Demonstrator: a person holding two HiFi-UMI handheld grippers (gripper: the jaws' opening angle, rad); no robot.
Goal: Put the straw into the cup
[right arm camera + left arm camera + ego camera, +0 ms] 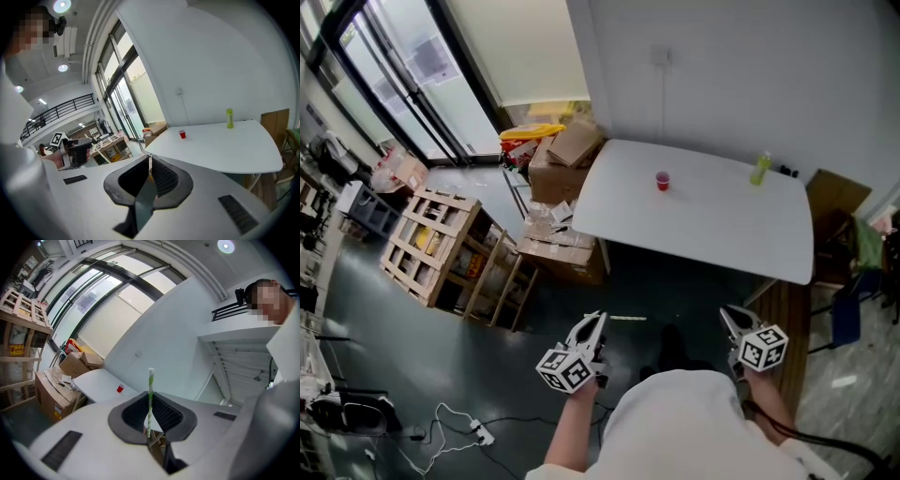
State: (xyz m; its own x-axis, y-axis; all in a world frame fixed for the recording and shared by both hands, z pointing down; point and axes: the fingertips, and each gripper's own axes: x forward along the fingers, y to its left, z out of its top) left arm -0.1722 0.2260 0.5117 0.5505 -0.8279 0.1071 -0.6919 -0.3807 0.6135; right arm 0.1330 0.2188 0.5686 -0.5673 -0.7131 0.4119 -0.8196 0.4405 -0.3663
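**Head view:** the person stands well back from the table (712, 239), with dark floor between. The left tongs (597, 322) and right tongs (729, 313) are held low in front of the body, both aimed toward the table. The cup (663, 181), small and red, stands upright on the top, well apart from both tongs. A green bottle (759, 169) stands near the back edge to its right. The straw is too thin to make out here.

**Left gripper view:** the jaws pinch the straw (150, 394), striped green and white, by its lower part, so most of it stands upright above the pads. The cup (120, 388) shows far off on the table, left of the straw.

**Right gripper view:** the jaws are pressed together with nothing between them. The cup (182, 134) and bottle stand ahead on the table, still distant.

The step in hand looks like the carry: the straw is gripped and the cup not yet reached. The next move calls for closing on the table and bringing one end of the straw over the cup's mouth. The wrist may have to roll so the long end points down. The light cup could tip if nudged, so the free tongs may need to steady it
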